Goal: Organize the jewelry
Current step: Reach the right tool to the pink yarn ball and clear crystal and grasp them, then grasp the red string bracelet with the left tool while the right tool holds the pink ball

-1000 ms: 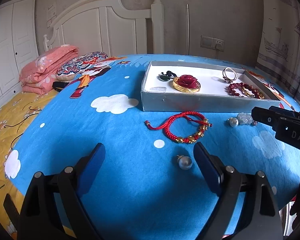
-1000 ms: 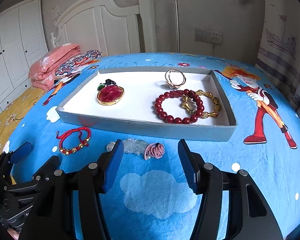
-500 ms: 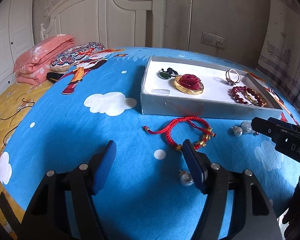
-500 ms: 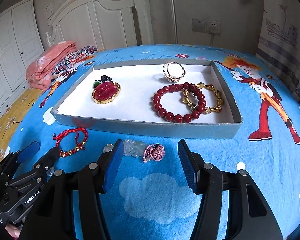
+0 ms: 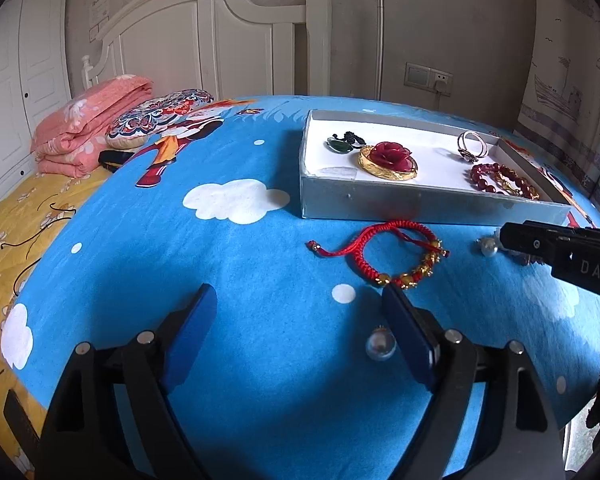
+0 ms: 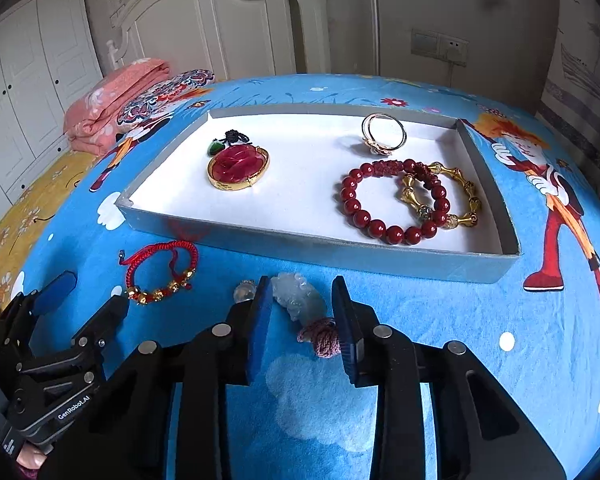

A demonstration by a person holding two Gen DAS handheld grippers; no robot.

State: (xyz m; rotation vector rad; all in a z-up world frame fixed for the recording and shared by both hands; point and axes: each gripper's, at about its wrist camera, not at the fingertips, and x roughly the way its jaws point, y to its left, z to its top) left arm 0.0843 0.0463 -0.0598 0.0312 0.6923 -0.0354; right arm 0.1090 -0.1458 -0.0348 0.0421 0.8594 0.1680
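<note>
Left wrist view: blue cartoon bedsheet point(image 5: 260, 264), white headboard point(image 5: 220, 32), wardrobe point(image 5: 16, 72).

One grey tray point(image 6: 380, 254) holding five pieces, three bracelets overall (red cord bracelet point(image 6: 162, 268) outside the tray), two pearl beads point(image 5: 380, 345), one pale jade pendant point(image 6: 298, 298), two grippers.
</note>
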